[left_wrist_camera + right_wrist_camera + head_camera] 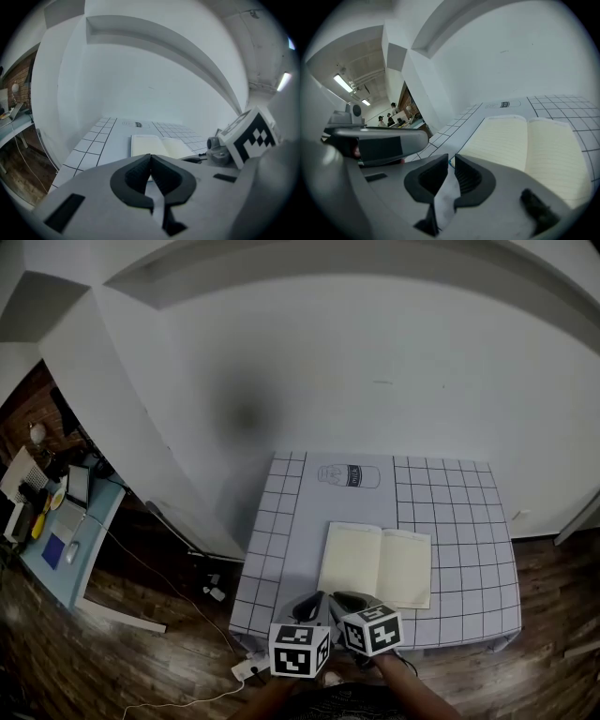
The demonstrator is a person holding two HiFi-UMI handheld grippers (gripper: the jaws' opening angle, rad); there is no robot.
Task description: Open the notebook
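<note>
Left gripper (150, 157) jaws together, right gripper (451, 158) jaws apart.

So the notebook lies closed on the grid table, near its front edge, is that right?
Not quite: the notebook lies open, not closed, with both pages facing up. It does lie on the grid table, near its front edge. The head view shows this, and so does the right gripper view.

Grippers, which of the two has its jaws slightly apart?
The right gripper: in its own view a narrow gap shows between the jaw tips. The left gripper differs, its tips meeting with no gap.
</note>
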